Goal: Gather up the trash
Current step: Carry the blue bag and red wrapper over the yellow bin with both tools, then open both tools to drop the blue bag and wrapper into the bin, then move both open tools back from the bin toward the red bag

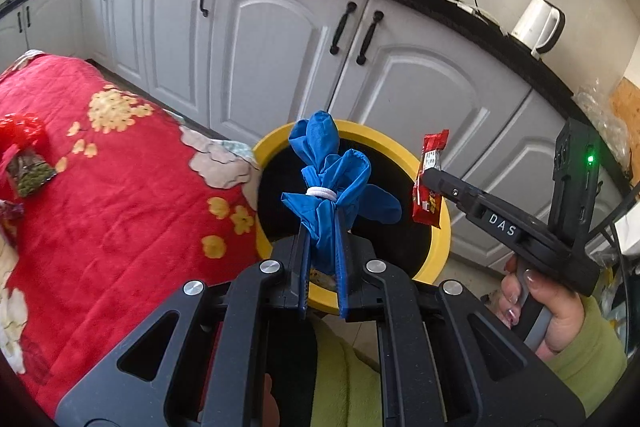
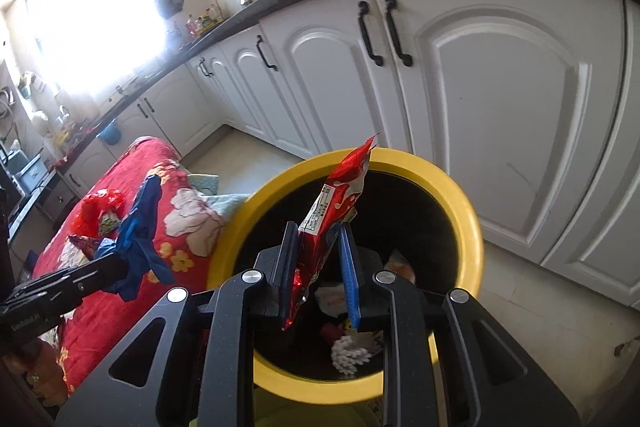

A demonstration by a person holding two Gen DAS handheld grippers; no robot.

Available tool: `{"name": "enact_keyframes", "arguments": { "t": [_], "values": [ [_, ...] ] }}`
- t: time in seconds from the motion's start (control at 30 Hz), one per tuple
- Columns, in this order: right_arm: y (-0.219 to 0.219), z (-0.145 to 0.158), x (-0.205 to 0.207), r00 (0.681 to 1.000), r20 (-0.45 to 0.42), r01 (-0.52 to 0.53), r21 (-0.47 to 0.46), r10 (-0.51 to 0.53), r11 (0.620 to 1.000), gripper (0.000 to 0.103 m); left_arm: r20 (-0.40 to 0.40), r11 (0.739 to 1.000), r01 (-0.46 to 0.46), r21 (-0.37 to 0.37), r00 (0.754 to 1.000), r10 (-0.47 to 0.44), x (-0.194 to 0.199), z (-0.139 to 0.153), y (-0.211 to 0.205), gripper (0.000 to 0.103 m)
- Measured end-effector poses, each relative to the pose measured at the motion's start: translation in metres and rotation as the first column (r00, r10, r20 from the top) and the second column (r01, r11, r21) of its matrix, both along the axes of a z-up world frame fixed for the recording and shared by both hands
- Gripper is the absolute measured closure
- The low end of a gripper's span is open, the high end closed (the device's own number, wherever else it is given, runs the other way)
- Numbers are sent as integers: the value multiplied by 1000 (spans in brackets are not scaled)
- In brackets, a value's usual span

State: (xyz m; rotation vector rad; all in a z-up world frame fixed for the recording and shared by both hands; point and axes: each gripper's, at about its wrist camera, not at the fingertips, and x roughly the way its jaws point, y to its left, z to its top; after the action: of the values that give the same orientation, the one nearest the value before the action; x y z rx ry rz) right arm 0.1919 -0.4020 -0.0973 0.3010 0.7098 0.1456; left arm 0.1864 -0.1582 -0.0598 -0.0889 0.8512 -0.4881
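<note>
Over yellow-rimmed bin (image 2: 460,195): left gripper (image 1: 322,223) clenching blue cloth bundle (image 1: 332,179) tied with white band, hanging above bin mouth. Right gripper (image 2: 318,239) pinching red snack wrapper (image 2: 340,195) above opening. Trash lying inside bin. More wrappers (image 1: 24,155) sitting on red floral blanket (image 1: 120,187) beside it.

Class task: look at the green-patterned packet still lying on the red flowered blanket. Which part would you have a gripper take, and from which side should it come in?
Take the green-patterned packet by its near lower edge, coming from above and from the bin side, probably. It lies flat on the soft red blanket, so only an edge offers a pinch. The crumpled red bag crowds its far end.
</note>
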Motion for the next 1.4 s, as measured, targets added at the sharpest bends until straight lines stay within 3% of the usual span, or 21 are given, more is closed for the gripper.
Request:
{"name": "enact_keyframes", "arguments": {
  "t": [0.63, 0.83, 0.9, 0.97, 1.13, 1.2, 1.27, 1.4],
  "values": [
    [-15, -23, 11, 997, -74, -1, 27, 3, 1000, 83, -72, 997, 50, 59, 996, -46, 14, -41, -32, 97],
    [-17, -29, 14, 996, -90, 18, 31, -15, 999, 76, -89, 997, 42, 66, 995, -36, 21, -48, -31, 95],
    [-19, -30, 13, 995, -92, 29, 36, -26, 999, 69, -93, 997, 33, 63, 995, -27, 22, -48, -29, 82],
    [-20, -29, 13, 996, -88, 36, 38, -33, 999, 63, -88, 998, 14, 65, 996, -8, 22, -46, -24, 60],
    [-17, -24, 10, 997, -67, 38, 36, -36, 999, 53, -63, 998, -36, 42, 997, 38, 20, -34, -5, 31],
    [-14, -19, 9, 998, -54, 33, 31, -32, 999, 51, -45, 998, -52, 46, 998, 54, 17, -29, 2, 25],
    [-11, -14, 7, 999, -37, 30, 25, -29, 999, 48, -22, 996, -79, 49, 997, 80, 15, -23, 11, 13],
    [1, -1, 2, 1000, 4, 12, 19, -12, 1000, 42, 15, 991, -124, 39, 992, 124, 9, -9, 31, 11]
  ]
}}
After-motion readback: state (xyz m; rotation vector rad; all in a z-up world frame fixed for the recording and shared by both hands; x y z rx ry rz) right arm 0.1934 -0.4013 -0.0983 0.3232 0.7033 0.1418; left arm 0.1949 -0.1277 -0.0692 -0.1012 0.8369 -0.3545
